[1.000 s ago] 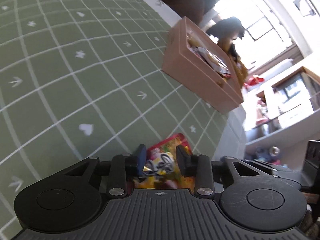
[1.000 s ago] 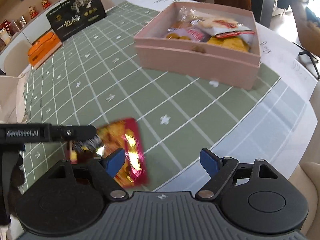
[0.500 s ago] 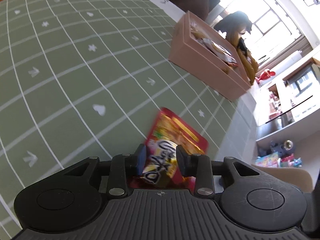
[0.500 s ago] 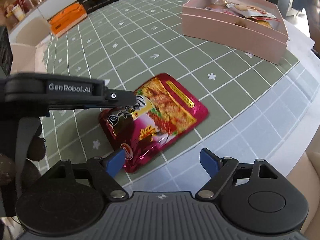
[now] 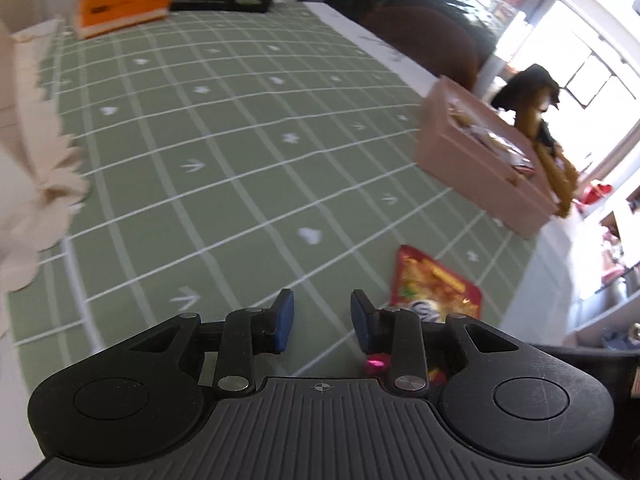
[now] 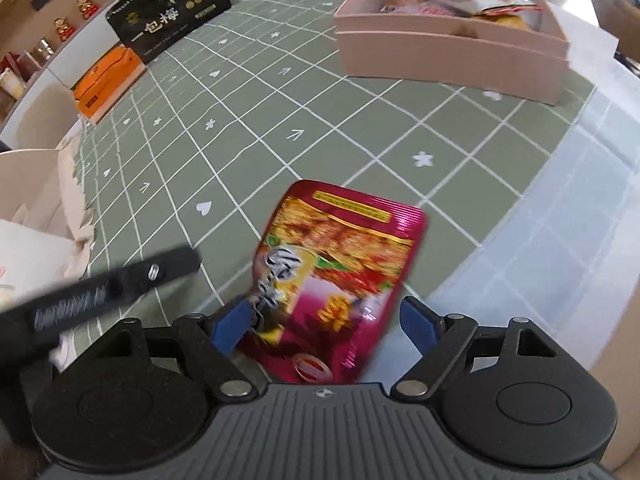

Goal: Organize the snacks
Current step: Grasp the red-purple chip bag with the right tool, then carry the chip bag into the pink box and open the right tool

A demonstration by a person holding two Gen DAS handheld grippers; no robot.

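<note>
While lying flat on green tablecloth point(image 6: 360, 120), red snack packet point(image 6: 340, 272) sits between spread fingers of right gripper point(image 6: 324, 324), probably lined up for pinch toward pink box point(image 6: 448, 56). Left gripper point(image 5: 322, 320) released, holding nothing, packet just beside its right finger. Packet near end hidden under right gripper body; printing blurred, unreadable.

Black tongs point(image 5: 322, 322) (blue pads point(image 5: 285, 316)), silver screws.

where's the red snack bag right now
The red snack bag lies on the green mat near its front edge, between the open right gripper's fingers, short of the pink box. In the left wrist view it's just right of the left gripper.
</note>
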